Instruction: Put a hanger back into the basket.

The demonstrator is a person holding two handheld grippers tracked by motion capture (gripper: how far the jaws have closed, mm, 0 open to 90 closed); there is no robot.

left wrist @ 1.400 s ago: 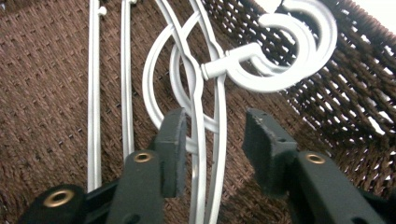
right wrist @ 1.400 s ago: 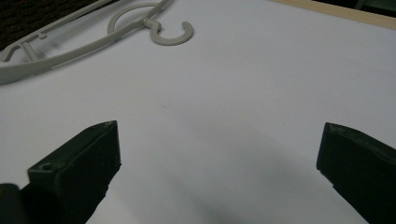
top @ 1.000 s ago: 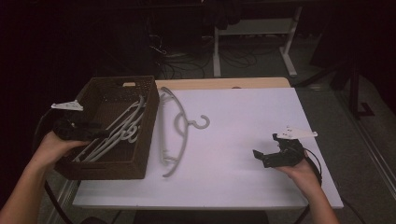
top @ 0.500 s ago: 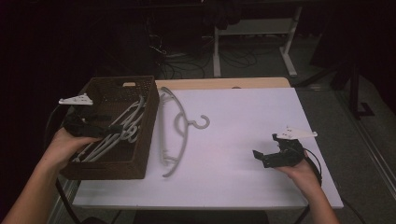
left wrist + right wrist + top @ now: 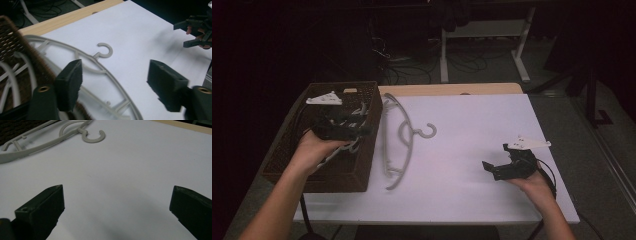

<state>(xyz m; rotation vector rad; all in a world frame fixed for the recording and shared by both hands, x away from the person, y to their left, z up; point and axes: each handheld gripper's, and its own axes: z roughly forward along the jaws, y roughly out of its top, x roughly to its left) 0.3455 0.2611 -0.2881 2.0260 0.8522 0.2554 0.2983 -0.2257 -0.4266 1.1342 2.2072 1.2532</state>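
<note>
A grey plastic hanger [image 5: 404, 137] lies on the white table [image 5: 472, 115], its hook pointing right, its left side against a brown wicker basket [image 5: 339, 175]. Several pale hangers [image 5: 361, 109] lie in the basket. My left gripper [image 5: 364, 131] hovers open over the basket's right half, pointing at the table. In the left gripper view the gripper [image 5: 116, 75] holds nothing, and the hanger [image 5: 105, 53] and basket rim [image 5: 32, 57] lie below it. My right gripper [image 5: 492, 170] rests open at the table's right, empty. The right gripper view has that gripper [image 5: 119, 195] facing the hanger [image 5: 50, 142].
A strip of bare wood [image 5: 447, 89] runs along the table's far edge. White table legs [image 5: 522, 60] and cables [image 5: 402, 60] stand on the dark floor beyond. The other gripper [image 5: 197, 32] appears far off in the left gripper view.
My left gripper has moved from the basket's left side forward and rightward over its middle. The right gripper and the hanger on the table have stayed still.
</note>
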